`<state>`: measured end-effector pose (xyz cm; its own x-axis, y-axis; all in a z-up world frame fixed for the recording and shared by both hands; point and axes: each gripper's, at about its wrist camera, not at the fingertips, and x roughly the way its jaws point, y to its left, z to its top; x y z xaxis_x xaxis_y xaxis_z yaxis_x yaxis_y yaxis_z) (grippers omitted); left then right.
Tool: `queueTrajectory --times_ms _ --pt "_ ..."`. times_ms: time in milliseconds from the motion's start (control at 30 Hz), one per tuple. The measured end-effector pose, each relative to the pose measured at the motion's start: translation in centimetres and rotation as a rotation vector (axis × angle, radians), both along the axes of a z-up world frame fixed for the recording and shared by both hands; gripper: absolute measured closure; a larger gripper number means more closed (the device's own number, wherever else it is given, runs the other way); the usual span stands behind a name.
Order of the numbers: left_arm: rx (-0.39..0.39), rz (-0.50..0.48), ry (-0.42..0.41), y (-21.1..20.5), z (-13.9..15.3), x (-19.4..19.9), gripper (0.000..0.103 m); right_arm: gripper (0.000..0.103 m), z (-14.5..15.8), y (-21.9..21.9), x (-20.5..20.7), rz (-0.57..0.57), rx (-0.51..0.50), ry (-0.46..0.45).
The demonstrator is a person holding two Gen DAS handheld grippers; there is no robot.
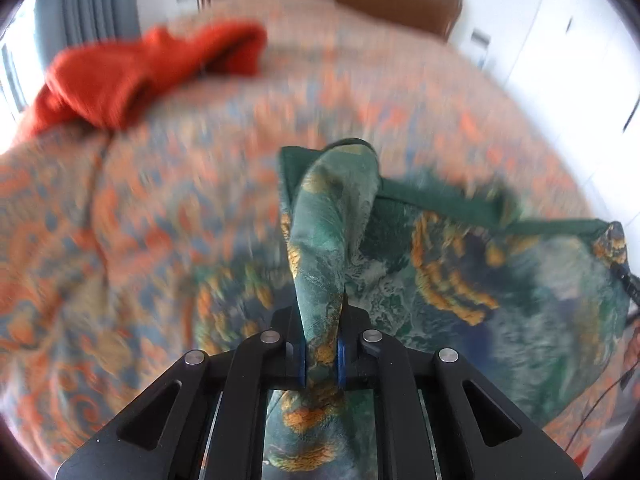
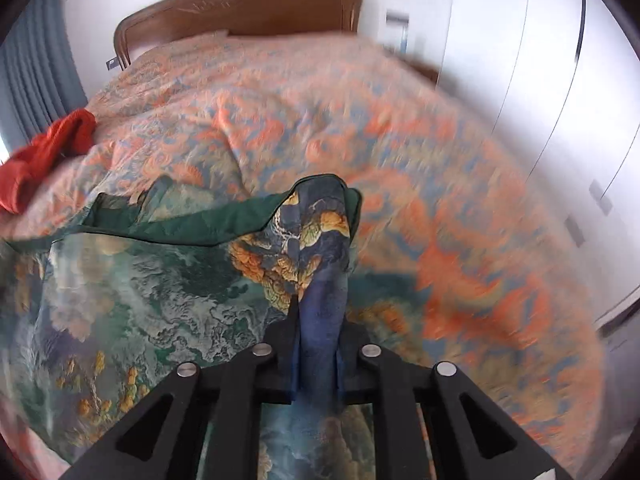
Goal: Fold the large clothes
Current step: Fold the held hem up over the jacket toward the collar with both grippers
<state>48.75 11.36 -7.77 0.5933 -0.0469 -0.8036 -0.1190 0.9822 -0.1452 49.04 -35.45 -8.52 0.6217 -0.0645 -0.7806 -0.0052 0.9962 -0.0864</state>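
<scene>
Fingers of the left gripper [image 1: 322, 354] pinch a bunched corner of the green printed garment [image 1: 460, 280]; the right gripper [image 2: 318, 364] clamps the opposite corner. Garment lies spread at the bed's near edge, over the floral bedspread [image 2: 440, 200]. Likely mid-fold: next, carry both corners evenly across.

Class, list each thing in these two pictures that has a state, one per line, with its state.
Left gripper: shut on the green cloth.
Right gripper: shut on the green cloth.
Green cloth: lifted at two pinched spots, the rest spread on the bedspread.
Red garment: crumpled, lying loose on the bedspread.
</scene>
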Motion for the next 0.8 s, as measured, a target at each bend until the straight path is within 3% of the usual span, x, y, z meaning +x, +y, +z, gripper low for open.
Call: queueTrajectory --times_ms 100,167,233,300,367,433,500,600,800 --pt "0.085 0.028 -0.143 -1.2 3.6 -0.2 0.095 0.091 3.4 1.7 -0.5 0.009 -0.101 -0.150" --pt "0.145 0.056 -0.198 -1.9 4.2 0.6 0.095 0.091 5.3 2.6 -0.1 -0.014 -0.131 -0.247" --pt "0.199 0.082 -0.224 -2.5 3.2 1.7 0.095 0.091 6.4 2.9 0.8 -0.048 -0.132 -0.313" --pt "0.225 0.102 -0.190 -2.3 0.5 3.4 0.094 0.091 6.2 2.9 1.9 -0.066 -0.152 -0.333" --pt "0.228 0.108 -0.122 -2.1 -3.4 4.5 0.093 0.091 3.8 2.6 3.8 -0.077 -0.183 -0.297" --pt "0.247 0.100 -0.058 -2.0 -8.0 4.9 0.091 0.091 -0.6 2.0 5.6 -0.072 -0.200 -0.188" --pt "0.242 0.091 -0.063 -2.1 -10.3 4.6 0.090 0.091 -5.2 1.7 6.3 -0.058 -0.219 -0.102" --pt "0.232 0.086 -0.098 -2.2 -11.9 4.0 0.088 0.091 -9.3 1.5 5.7 -0.045 -0.202 -0.110" --pt "0.158 0.096 -0.116 -1.4 -12.7 4.0 0.086 0.089 -11.4 0.8 5.8 -0.062 -0.170 -0.157"
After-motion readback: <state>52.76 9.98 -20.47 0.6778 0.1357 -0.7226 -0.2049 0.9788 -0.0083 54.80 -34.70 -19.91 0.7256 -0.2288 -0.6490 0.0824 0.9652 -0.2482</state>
